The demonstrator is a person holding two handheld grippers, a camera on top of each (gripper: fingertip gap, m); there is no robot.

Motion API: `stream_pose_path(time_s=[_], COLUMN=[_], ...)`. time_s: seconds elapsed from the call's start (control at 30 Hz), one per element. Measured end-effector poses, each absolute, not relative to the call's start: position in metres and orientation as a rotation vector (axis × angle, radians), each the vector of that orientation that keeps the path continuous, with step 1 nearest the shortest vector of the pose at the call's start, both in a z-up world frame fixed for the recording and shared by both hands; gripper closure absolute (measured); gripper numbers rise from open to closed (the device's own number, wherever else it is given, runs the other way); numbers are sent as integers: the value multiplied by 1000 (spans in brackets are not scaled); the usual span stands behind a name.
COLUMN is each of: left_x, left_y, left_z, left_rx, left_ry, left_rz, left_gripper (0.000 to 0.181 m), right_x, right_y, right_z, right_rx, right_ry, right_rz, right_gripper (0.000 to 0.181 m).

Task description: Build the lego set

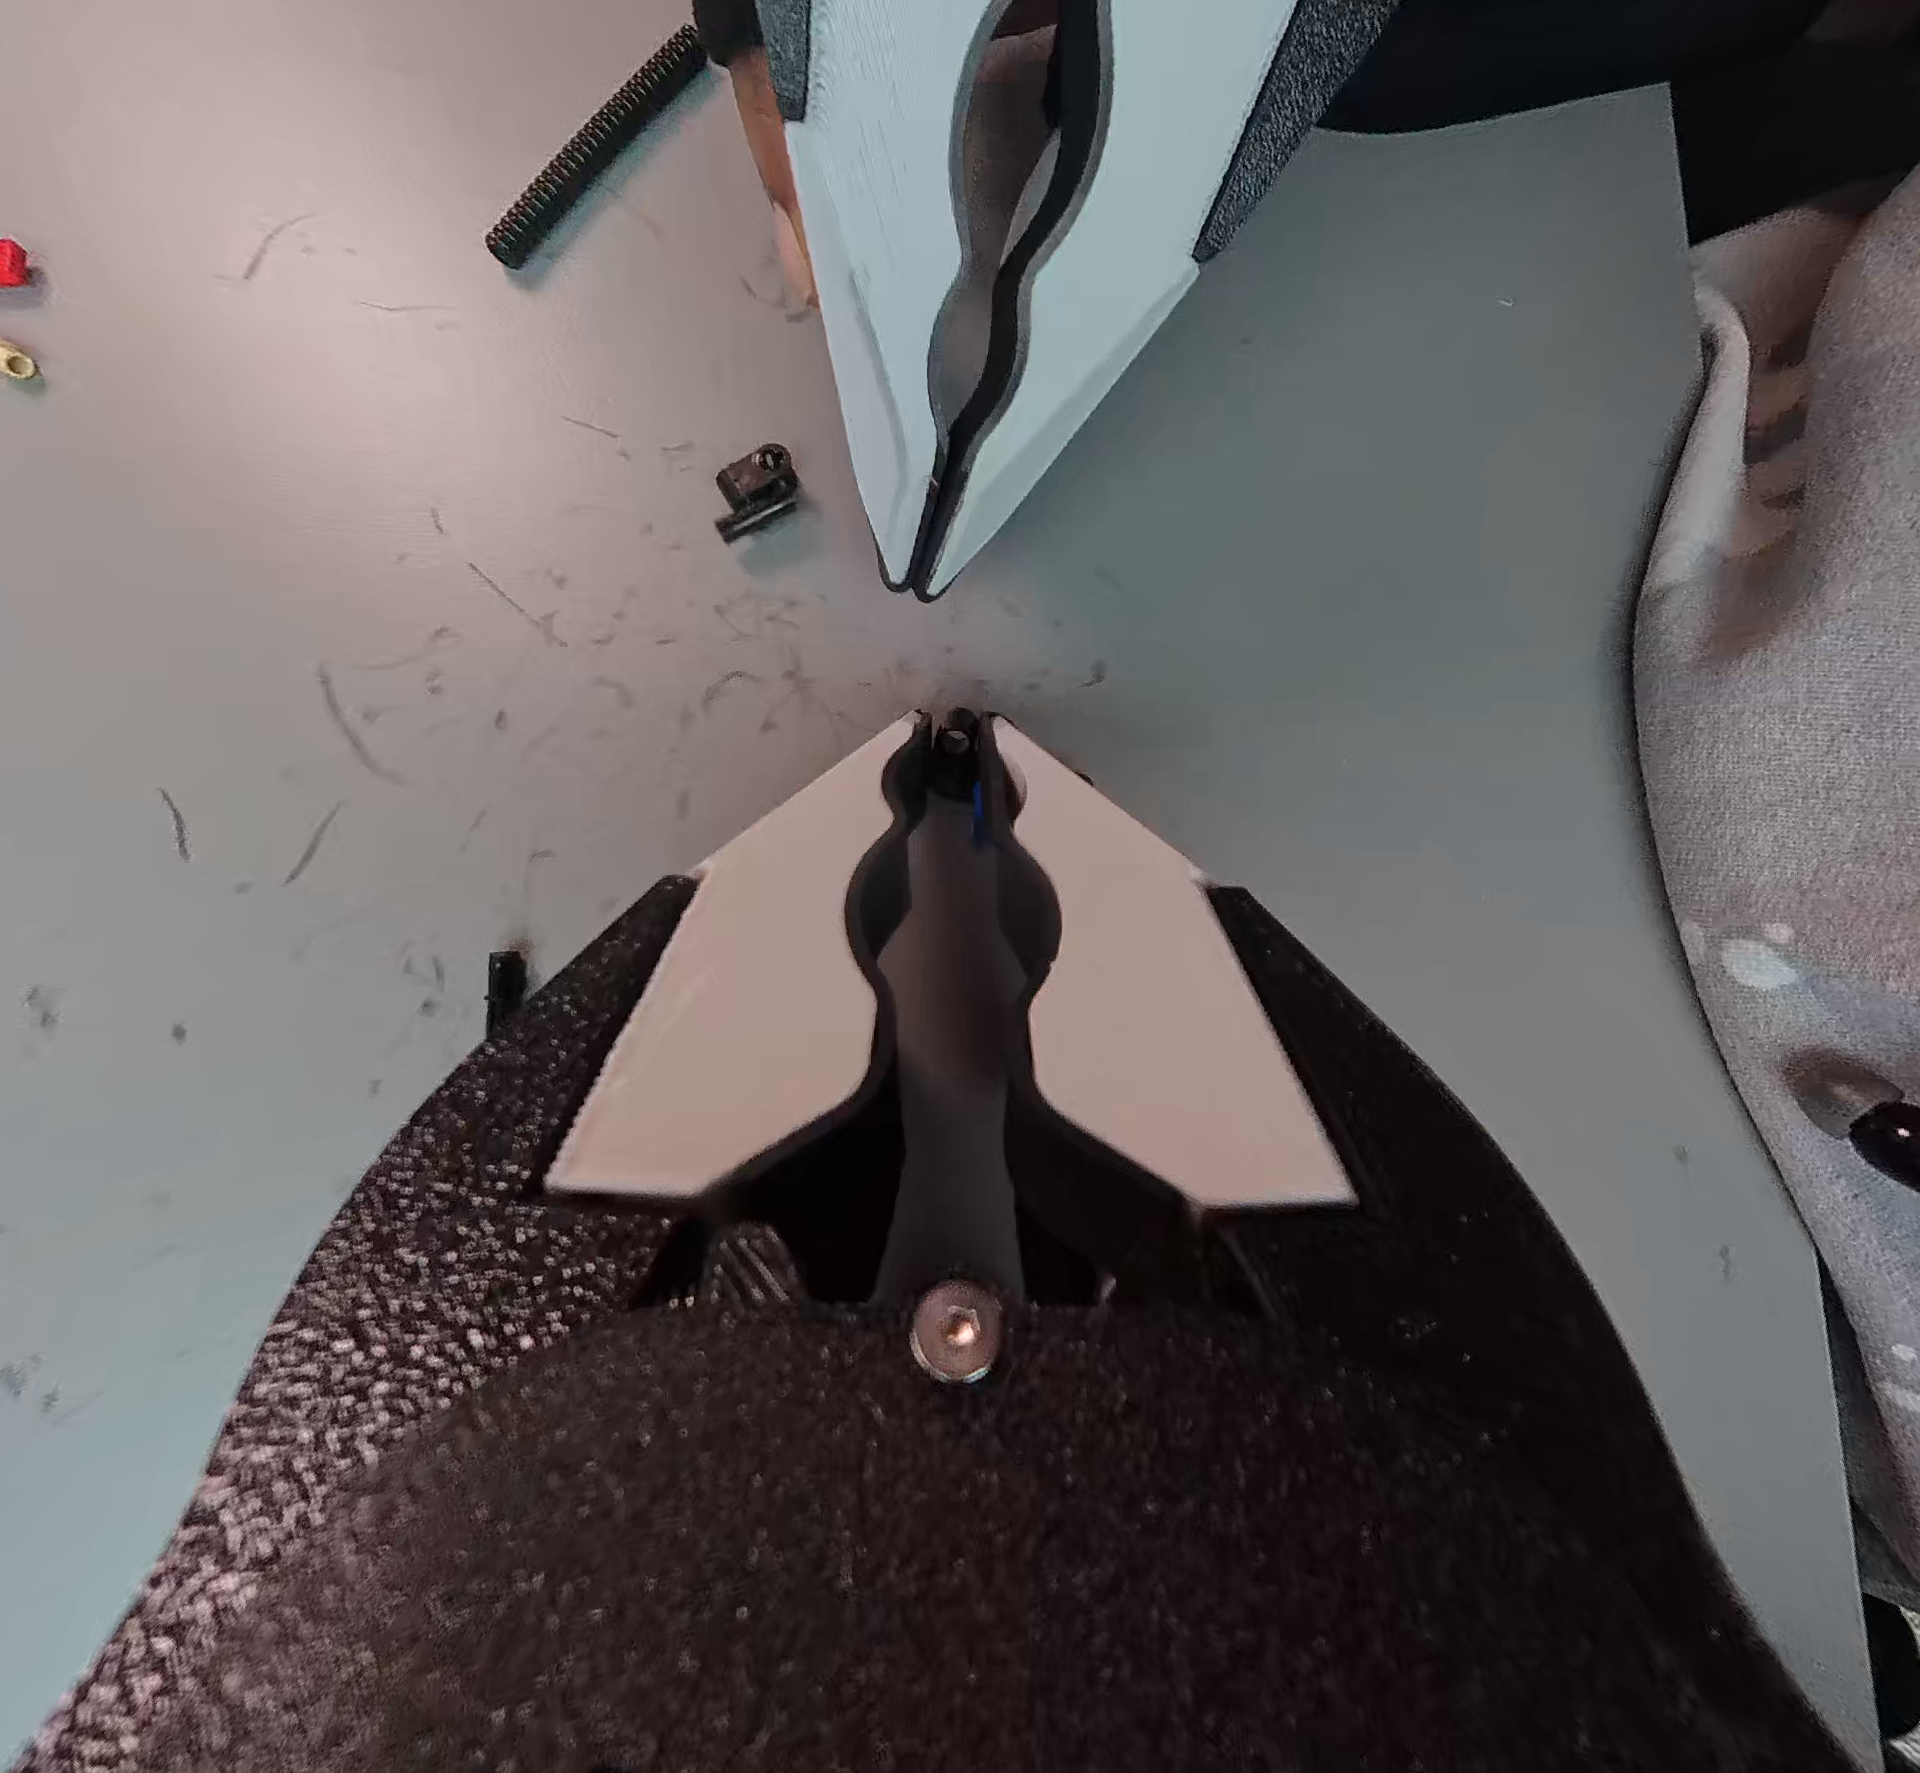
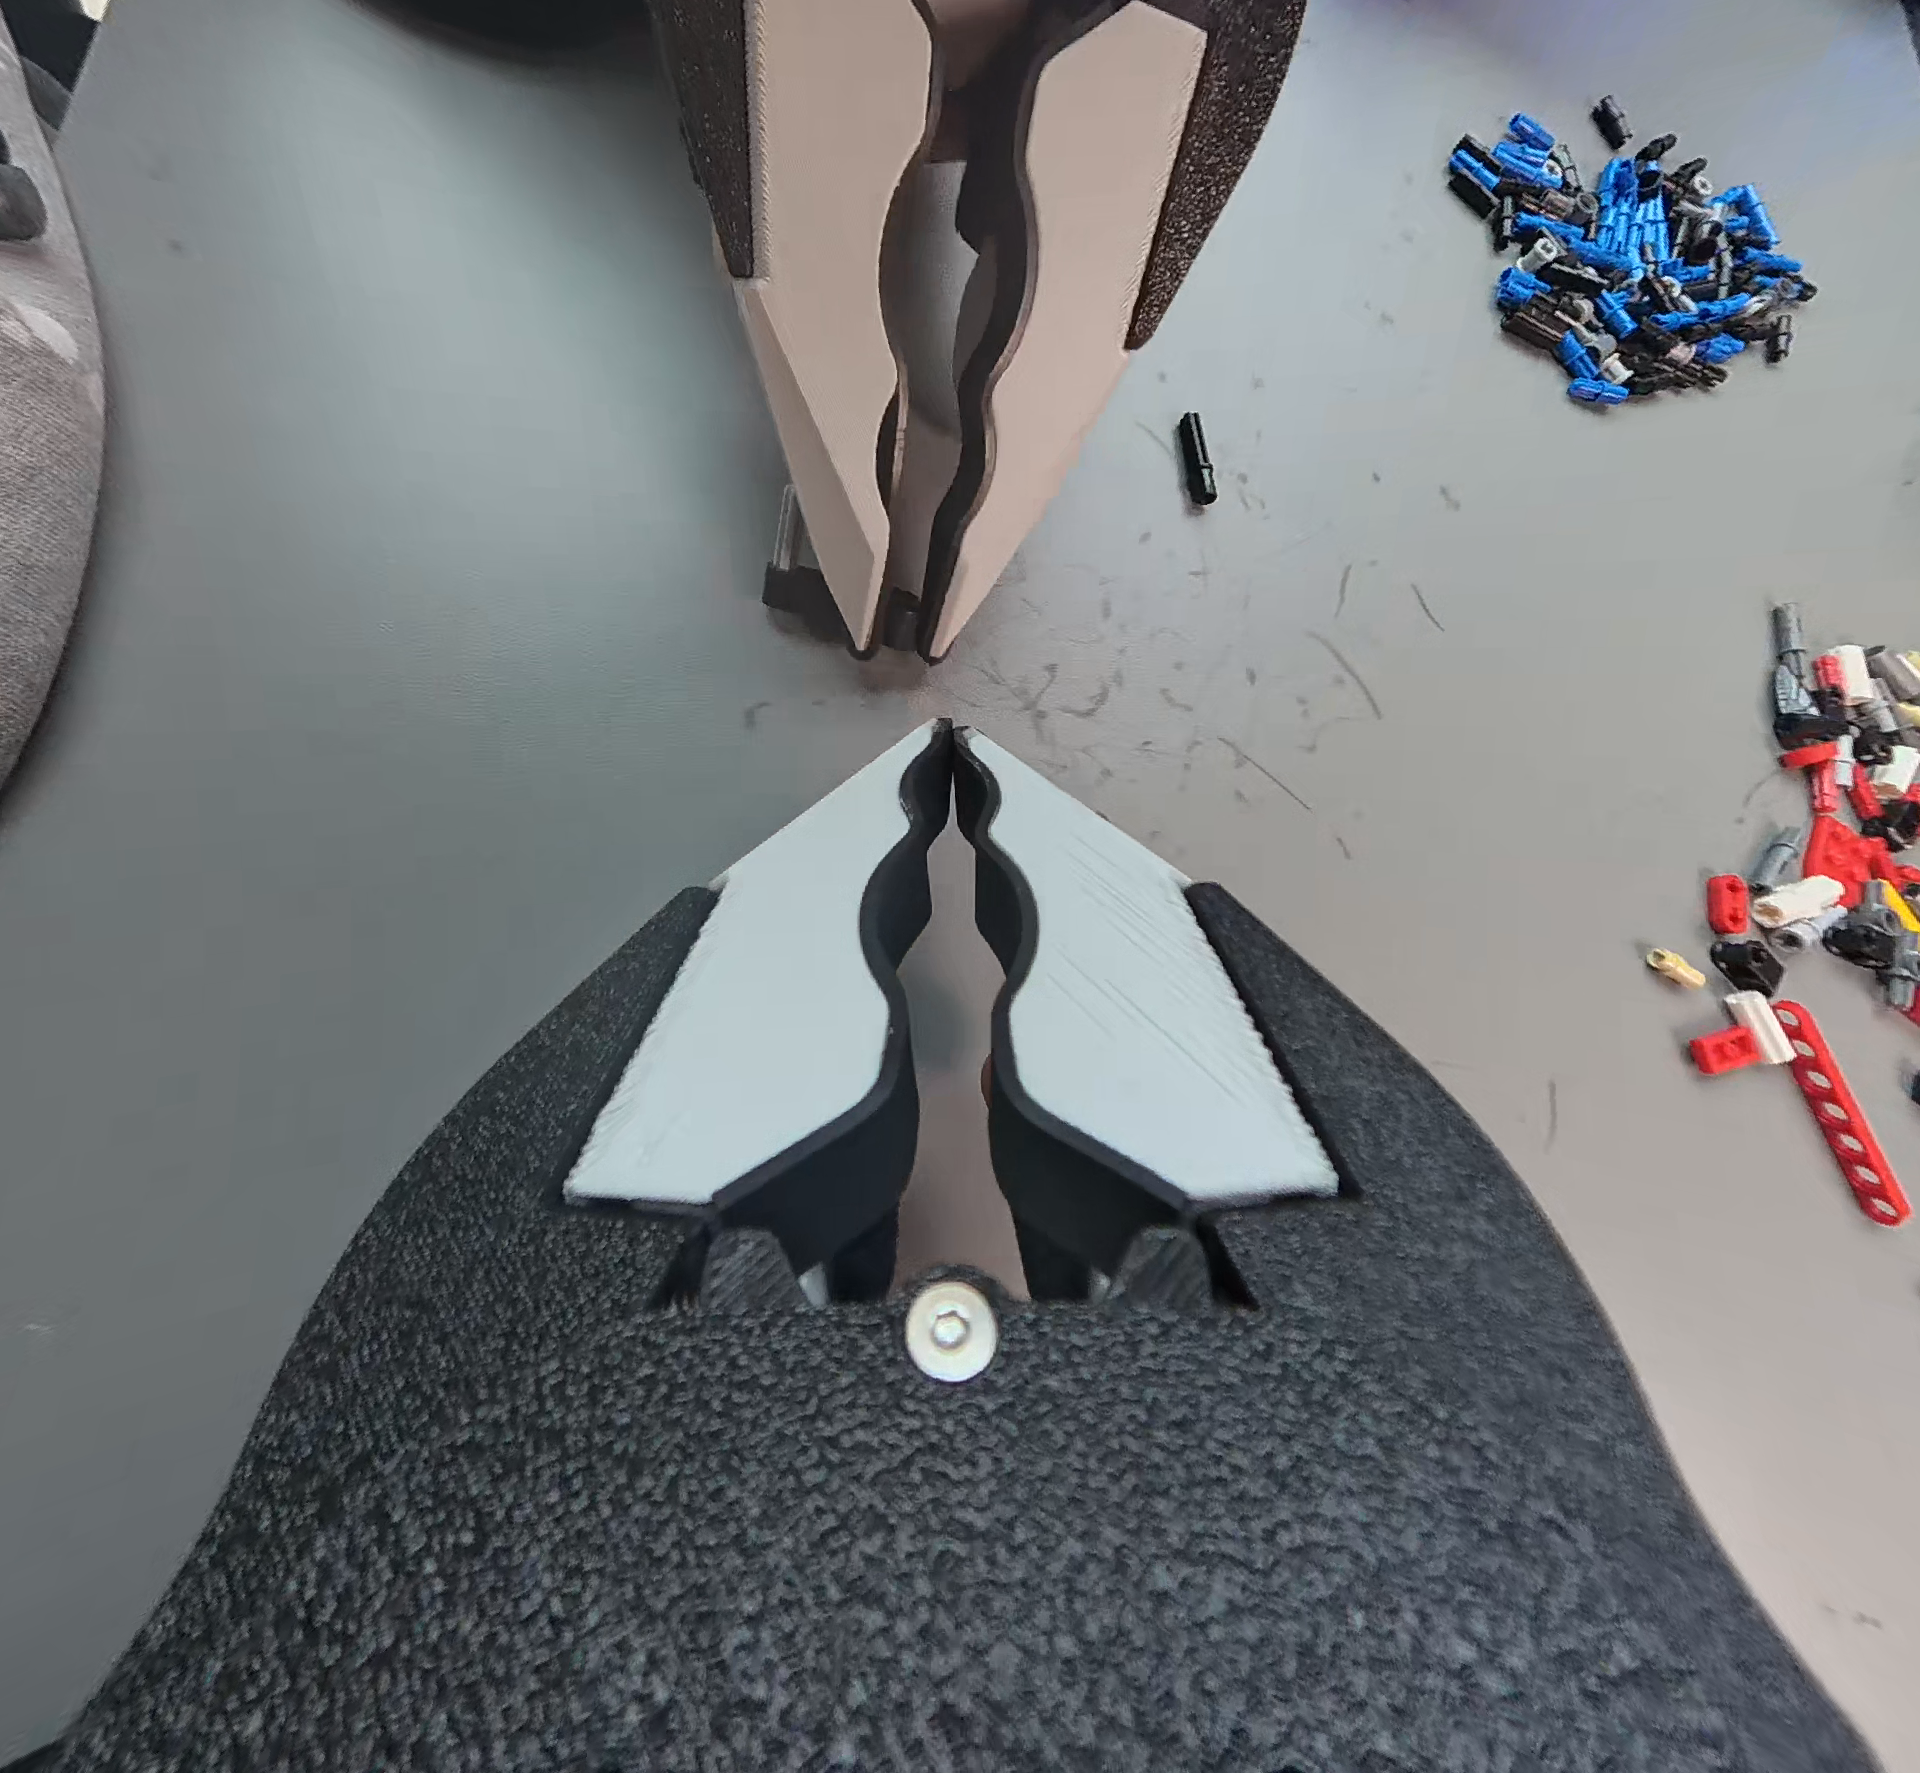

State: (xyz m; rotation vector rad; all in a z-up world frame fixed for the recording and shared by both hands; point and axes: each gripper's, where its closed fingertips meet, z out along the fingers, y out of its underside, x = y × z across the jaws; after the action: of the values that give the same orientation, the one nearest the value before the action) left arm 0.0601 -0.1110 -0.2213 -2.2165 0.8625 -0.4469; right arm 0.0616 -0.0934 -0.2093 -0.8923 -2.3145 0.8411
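My left gripper [image 1: 956, 721], with beige fingers, is shut on a small black Lego piece [image 1: 957, 738] at its tips. It also shows in the right wrist view [image 2: 900, 648], with the piece [image 2: 902, 620] between its tips, just above the grey table. My right gripper [image 2: 951, 734], with white fingers, is shut with nothing visible between its tips. It points tip to tip at the left one, a short gap apart, and also shows in the left wrist view [image 1: 921, 583]. A black connector piece [image 1: 758, 489] lies on the table beside the two tips.
A pile of blue and black pins [image 2: 1636, 269], a mixed pile of red, grey and white pieces [image 2: 1849, 840] and a red holed beam [image 2: 1839, 1115] lie right. A loose black pin [image 2: 1197, 459], a black ribbed rod [image 1: 597, 149] and a person's grey clothing [image 1: 1787, 684] are nearby. The tips of both grippers are at nearly the same place.
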Motion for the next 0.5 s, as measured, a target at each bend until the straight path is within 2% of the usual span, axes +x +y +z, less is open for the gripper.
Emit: stream_pose_path(time_s=[0.23,0.37,0.5], left_x=[47,37,39], left_y=[-104,-89,-88], left_z=[-220,-206,-206], left_rx=[-2202,-2136,-2131], left_ry=[818,693,703], left_rz=[-400,-379,-391], left_gripper=[172,173,173], right_x=[60,60,53], right_y=[-71,-58,-57], right_z=[-204,-206,-214], right_rx=[-981,-1149,-1235], right_ry=[-2253,-2226,-2215], right_rz=[805,832,805], right_gripper=[176,159,154])
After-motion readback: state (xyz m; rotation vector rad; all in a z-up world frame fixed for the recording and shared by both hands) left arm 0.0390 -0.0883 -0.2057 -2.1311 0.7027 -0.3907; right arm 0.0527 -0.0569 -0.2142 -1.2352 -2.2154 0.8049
